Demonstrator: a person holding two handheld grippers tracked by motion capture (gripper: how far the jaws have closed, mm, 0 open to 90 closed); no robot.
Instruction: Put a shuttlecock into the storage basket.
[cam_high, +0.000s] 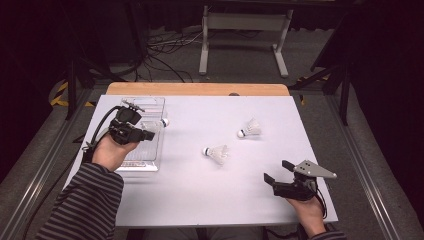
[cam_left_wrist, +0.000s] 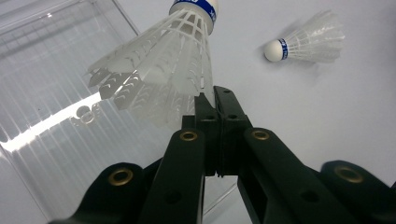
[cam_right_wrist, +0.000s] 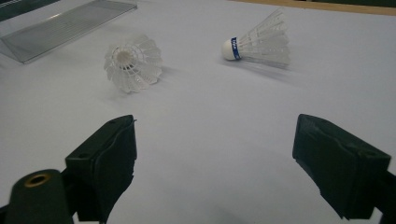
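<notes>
Left tool (cam_left_wrist: 208, 100) pressed together on the feather skirt of a shuttlecock (cam_left_wrist: 161, 70), pinching it near the skirt's edge, cork end with its blue band pointing away from the hand. Held above the clear plastic tray (cam_left_wrist: 42, 107) at the left side of the tabletop (cam_high: 200, 200); in the high view the same left tool (cam_high: 149, 134) sits over the tray (cam_high: 150, 104), the cork poking out past the tray's right edge. Whether the feathers touch the tray floor cannot be told.

Right tool (cam_high: 276, 171) spread wide, idle, resting low near the front right corner of the tabletop, pointed toward two loose shuttlecocks. Nearer shuttlecock (cam_high: 217, 153) lying on its side near the middle; farther shuttlecock (cam_high: 249, 129) just beyond it to the right, also on its side, both well apart from the tray.

Likely step in hand: placing the first shuttlecock into the tray. Next move probably calls for swinging the cork inward over the tray, lowering, then parting the jaws gently so the light feathers drop free rather than cling. After that, a reach for the nearer loose one, gripped lightly on skirt or cork without crushing.
</notes>
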